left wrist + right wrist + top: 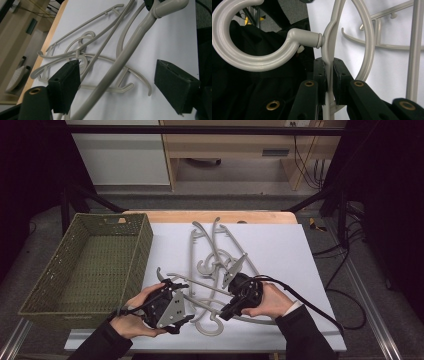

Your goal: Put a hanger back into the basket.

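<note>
I see the table (310,270) under its white sheet, with the green woven basket (90,265) sitting over its left edge. A heap of grey hangers (215,255) lies mid-table, reaching toward the far edge. Nearer the front edge, one grey hanger (210,312) is lifted slightly, its hook (244,57) curling toward me. My right gripper (235,302) is clenched on that hanger's neck just below the hook, the pads pressed flat on the plastic in the right gripper view. My left gripper (172,307) sits near the front edge beside the basket; its jaws are released, and the same hanger's arm (117,65) passes between them without touching either pad.
</note>
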Available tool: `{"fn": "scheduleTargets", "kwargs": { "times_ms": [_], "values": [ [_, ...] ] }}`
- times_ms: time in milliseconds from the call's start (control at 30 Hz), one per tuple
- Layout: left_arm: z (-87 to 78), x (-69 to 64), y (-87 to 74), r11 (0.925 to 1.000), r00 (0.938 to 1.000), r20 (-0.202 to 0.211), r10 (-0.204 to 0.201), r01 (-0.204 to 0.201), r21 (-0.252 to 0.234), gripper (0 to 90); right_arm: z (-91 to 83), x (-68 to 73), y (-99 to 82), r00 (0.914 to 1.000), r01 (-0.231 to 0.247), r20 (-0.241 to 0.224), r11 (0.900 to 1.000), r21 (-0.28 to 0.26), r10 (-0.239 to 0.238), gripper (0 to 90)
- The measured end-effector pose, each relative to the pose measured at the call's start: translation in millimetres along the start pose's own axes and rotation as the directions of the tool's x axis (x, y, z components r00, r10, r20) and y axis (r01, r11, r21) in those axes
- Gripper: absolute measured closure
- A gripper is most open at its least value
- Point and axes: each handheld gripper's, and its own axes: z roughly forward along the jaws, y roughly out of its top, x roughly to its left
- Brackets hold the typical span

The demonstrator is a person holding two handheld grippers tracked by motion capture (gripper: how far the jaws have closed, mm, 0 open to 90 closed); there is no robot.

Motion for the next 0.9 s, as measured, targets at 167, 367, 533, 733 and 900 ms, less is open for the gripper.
{"fn": "scheduleTargets", "kwargs": {
  "times_ms": [167, 367, 533, 733, 900],
  "values": [
    [7.1, -1.5, 1.7, 0.9957, 0.9961, 0.022, 0.086, -0.087, 0.031, 32.6, 2.9, 1.5, 0.1, 0.9999, -0.001, -0.017, 0.9999, 0.016, 0.001, 82.6],
    [15.6, -6.8, 2.0, 0.9887, 0.9883, 0.057, 0.141, -0.144, 0.042, 44.2, 3.4, 2.4, 0.3, 0.9994, 0.000, -0.034, 0.9996, 0.028, 0.001, 82.6],
    [19.0, -11.1, 3.2, 0.9802, 0.9798, 0.060, 0.191, -0.193, 0.041, 55.1, 5.4, 2.5, 0.0, 0.9989, 0.011, -0.046, 0.9995, 0.030, -0.010, 82.6],
    [19.9, -14.9, 1.9, 0.9706, 0.9710, 0.045, 0.235, -0.237, 0.043, 65.7, 7.9, 2.7, 0.0, 0.9985, 0.012, -0.053, 0.9989, 0.046, -0.009, 82.6],
    [18.1, -17.2, -0.4, 0.9667, 0.9667, 0.038, 0.253, -0.254, 0.032, 72.9, 9.2, 2.0, 0.4, 0.9981, 0.013, -0.061, 0.9984, 0.054, -0.010, 82.5]
  ]
}}
